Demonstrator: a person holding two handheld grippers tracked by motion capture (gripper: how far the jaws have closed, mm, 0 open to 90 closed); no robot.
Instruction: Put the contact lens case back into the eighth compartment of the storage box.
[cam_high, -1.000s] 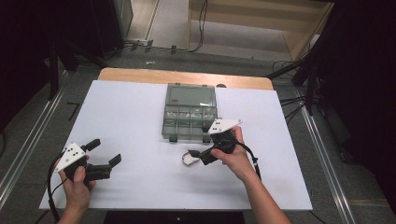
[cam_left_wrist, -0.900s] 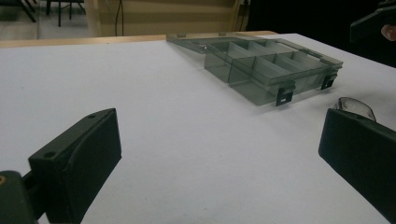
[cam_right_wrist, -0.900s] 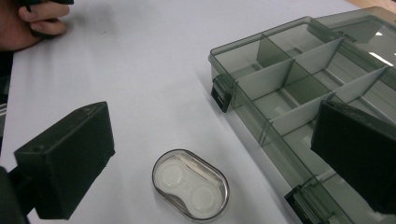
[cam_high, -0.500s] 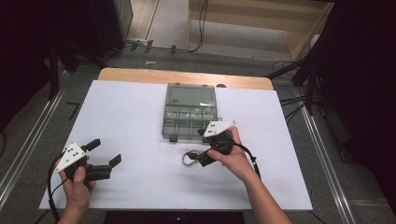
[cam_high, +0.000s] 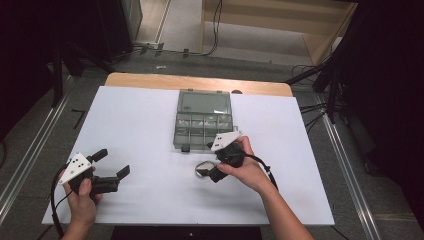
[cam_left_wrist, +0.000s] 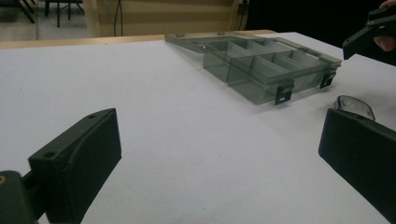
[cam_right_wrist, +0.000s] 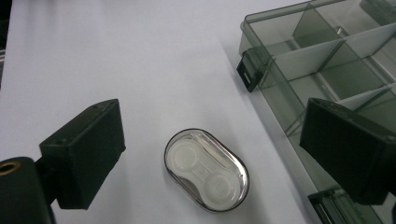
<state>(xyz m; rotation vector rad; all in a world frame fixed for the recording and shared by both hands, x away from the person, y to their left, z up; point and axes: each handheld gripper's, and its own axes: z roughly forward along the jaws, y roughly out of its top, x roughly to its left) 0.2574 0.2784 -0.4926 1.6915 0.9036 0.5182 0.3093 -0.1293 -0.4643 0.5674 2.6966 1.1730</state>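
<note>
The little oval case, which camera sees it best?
The right gripper view: the oval case lies close between the open jaws, its two round cups clear. The high view shows a small blob; the left gripper view, just an edge.

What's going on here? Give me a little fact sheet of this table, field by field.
Surface: white table
Box: grey clear compartment box, lid open, compartments look empty
Small item: oval contact lens case, lying on the table beside the box
Right tool: open, jaws either side of the case, not touching
Left tool: open, holding nothing, apart from the box
</note>
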